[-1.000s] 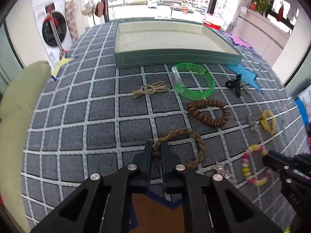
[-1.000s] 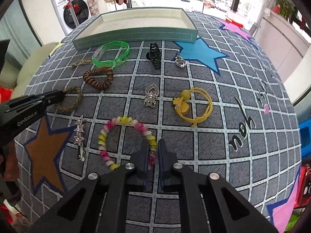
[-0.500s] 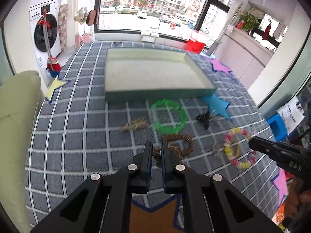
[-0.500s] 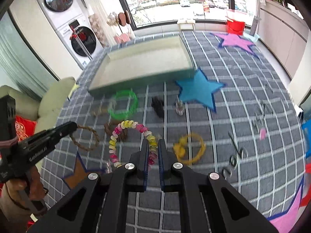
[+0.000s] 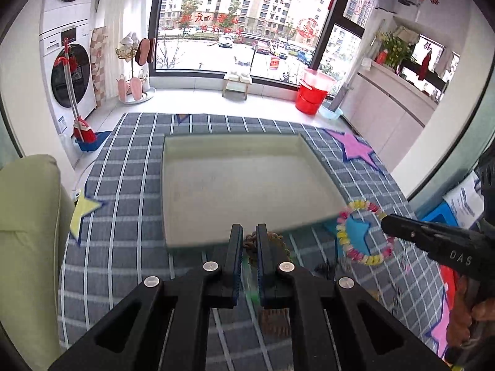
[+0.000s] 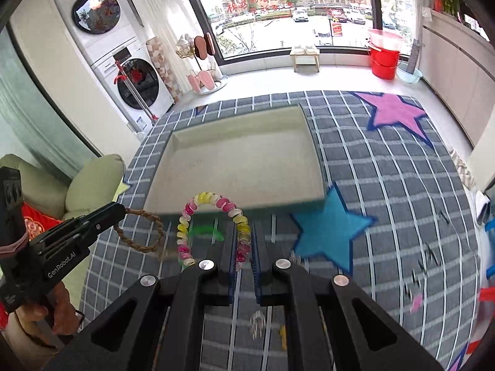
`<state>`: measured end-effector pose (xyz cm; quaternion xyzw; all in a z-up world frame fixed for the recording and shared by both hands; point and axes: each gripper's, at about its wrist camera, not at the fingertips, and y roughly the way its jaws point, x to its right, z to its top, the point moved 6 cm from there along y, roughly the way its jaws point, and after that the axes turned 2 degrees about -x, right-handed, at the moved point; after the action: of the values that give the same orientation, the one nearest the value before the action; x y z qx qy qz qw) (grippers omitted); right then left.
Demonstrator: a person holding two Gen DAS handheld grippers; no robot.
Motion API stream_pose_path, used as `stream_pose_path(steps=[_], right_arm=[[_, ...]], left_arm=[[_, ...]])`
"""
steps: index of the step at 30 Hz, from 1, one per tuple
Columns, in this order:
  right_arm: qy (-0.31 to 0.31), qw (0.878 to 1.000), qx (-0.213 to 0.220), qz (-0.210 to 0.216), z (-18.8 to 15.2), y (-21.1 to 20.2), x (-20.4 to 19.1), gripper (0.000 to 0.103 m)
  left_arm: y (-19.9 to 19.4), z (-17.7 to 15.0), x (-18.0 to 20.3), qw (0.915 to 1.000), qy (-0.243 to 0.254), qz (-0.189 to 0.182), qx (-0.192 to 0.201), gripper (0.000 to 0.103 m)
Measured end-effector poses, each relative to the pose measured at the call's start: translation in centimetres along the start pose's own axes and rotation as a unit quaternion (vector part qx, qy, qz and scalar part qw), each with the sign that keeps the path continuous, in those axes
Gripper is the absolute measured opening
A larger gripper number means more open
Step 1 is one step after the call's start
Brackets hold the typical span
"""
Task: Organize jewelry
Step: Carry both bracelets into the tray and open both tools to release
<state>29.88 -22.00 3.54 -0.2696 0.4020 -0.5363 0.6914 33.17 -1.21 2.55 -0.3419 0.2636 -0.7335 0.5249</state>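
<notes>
My left tongs (image 5: 248, 235) pinch the braided brown bracelet (image 6: 140, 232) in the air just short of the tray's near wall, and my right tongs (image 6: 244, 241) are clamped on the pink-and-yellow beaded bracelet (image 6: 213, 225), which hangs over that same edge. The shallow pale tray (image 5: 173, 191) lies ahead on the checked grey surface (image 5: 123, 210). A blue star (image 6: 328, 228) sits beside its right corner, with a green bangle (image 6: 204, 232) blurred below the beads.

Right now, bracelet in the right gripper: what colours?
Pink, yellow and white beads; clearest in the right wrist view.
</notes>
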Motion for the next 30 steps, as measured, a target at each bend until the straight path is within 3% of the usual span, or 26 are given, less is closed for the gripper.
stream_pose_path(steps=[9,14,21,30], right_arm=[[0.024,1.000,-0.008,-0.005,5.9,6.3,1.4,0.010],[0.033,0.999,-0.021,-0.020,7.6,10.7,2.5,0.010],[0.040,0.998,-0.035,-0.038,8.2,15.1,3.9,0.010],[0.030,0.997,-0.047,-0.053,7.0,17.3,4.5,0.010]], left_arm=[[6.7,5.1,-1.6,0.9996,-0.005,0.028,-0.007,0.022],[10.6,6.0,-2.3,0.9988,0.002,0.045,-0.017,0.022],[15.2,5.6,-3.6,0.9968,-0.002,0.064,-0.047,0.022],[17.2,4.7,-3.8,0.9919,0.022,0.113,-0.054,0.023]])
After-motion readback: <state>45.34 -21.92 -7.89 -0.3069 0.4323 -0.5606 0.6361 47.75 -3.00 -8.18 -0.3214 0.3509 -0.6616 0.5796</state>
